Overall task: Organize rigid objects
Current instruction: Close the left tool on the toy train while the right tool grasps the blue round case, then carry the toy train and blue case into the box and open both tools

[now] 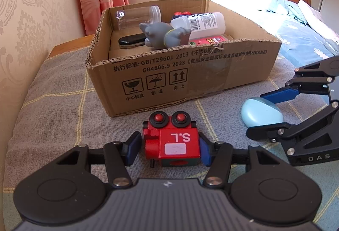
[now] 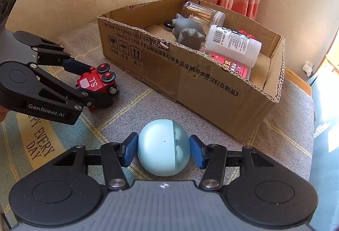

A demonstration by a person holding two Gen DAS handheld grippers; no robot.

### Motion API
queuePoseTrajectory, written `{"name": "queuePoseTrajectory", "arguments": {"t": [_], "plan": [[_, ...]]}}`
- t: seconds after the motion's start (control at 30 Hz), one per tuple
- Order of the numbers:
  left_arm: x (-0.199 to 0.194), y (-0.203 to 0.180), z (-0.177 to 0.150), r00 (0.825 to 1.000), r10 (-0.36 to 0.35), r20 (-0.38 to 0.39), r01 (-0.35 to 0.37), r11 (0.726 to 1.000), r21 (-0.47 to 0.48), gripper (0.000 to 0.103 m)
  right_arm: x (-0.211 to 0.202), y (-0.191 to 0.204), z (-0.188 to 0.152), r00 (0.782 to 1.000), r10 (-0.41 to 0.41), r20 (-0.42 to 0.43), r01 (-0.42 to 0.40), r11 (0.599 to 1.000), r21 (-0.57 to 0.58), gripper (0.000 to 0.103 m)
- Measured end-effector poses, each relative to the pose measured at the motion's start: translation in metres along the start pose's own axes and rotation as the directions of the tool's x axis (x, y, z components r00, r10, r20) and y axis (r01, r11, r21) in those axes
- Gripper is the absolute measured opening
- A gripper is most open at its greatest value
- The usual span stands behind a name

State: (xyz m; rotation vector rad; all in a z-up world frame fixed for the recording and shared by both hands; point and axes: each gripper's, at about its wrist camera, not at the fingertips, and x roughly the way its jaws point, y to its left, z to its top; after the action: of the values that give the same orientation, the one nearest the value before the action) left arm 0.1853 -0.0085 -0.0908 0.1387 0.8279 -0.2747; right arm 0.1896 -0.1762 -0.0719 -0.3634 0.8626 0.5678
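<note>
A red toy train block (image 1: pixel 172 142) marked "S.L" lies on the grey checked cloth in front of the cardboard box (image 1: pixel 190 74). My left gripper (image 1: pixel 169 149) is open around it, its blue pads on either side with small gaps; it also shows in the right wrist view (image 2: pixel 86 80), with the train (image 2: pixel 95 82). A light blue egg-shaped case (image 2: pixel 164 147) lies between the blue pads of my right gripper (image 2: pixel 164 151), which is open around it with small gaps. The case (image 1: pixel 261 114) and right gripper (image 1: pixel 267 112) show at the right of the left wrist view.
The box (image 2: pixel 211 86) holds a clear jar (image 1: pixel 137 16), a grey animal figure (image 1: pixel 163 34), a white bottle (image 1: pixel 199 24), a pink pack (image 1: pixel 208 41) and a black item (image 1: pixel 131 41). A bed (image 1: pixel 300 31) lies to the right. A wallpapered wall stands to the left.
</note>
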Motion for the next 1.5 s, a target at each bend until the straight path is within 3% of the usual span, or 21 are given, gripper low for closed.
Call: {"name": "queuePoseTrajectory", "arguments": {"t": [0.37,0.77,1.1,1.23,1.5], "plan": [[-0.002,0.0,0.003,1.0,-0.023,-0.017,0.023,1.0,0.012,0.053,-0.001,0.005,0.002,0.999,-0.03,-0.017,0.03,0.999,-0.012,0.057],[-0.03,-0.002,0.006,0.999,-0.045,-0.017,0.046,0.998,0.035,0.053,-0.018,0.004,-0.001,0.999,-0.026,-0.042,0.026,1.0,-0.004,0.057],[-0.066,0.004,0.052,0.988,-0.018,0.154,0.009,0.998,0.061,0.053,-0.058,0.002,0.019,0.998,-0.054,0.019,0.055,0.998,-0.027,0.057],[-0.055,0.01,0.079,0.98,0.016,0.196,-0.029,0.998,0.06,0.053,-0.075,-0.006,0.035,0.996,-0.054,0.067,0.055,0.998,-0.012,0.057],[0.004,0.028,0.106,0.979,0.103,0.177,-0.105,0.994,0.002,0.057,-0.087,-0.016,0.055,0.989,-0.086,0.12,0.087,0.996,-0.006,0.057]]}}
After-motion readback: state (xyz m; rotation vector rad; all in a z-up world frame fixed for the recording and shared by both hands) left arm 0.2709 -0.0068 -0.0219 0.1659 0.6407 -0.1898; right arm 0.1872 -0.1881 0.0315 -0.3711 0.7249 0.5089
